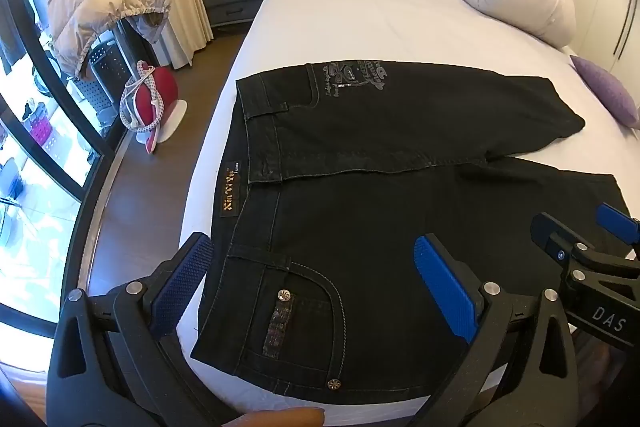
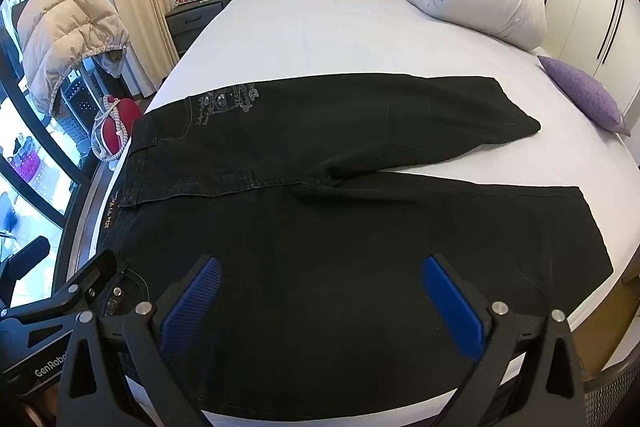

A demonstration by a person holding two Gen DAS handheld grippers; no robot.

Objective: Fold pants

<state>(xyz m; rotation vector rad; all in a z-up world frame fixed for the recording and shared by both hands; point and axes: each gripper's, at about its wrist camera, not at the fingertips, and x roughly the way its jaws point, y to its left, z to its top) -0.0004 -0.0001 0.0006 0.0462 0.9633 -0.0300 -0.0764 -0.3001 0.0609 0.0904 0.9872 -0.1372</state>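
Both grippers are spread wide and holding nothing: the left gripper (image 1: 312, 279) hangs over the waistband pocket, the right gripper (image 2: 320, 295) over the near leg. The black jeans (image 2: 340, 211) lie flat across the foot of the bed (image 2: 320, 39), waist at the left edge, legs splayed apart toward the purple cushion (image 2: 584, 95). My worry: that waist sits right at the mattress edge, so a one-sided pull could drag the denim off.
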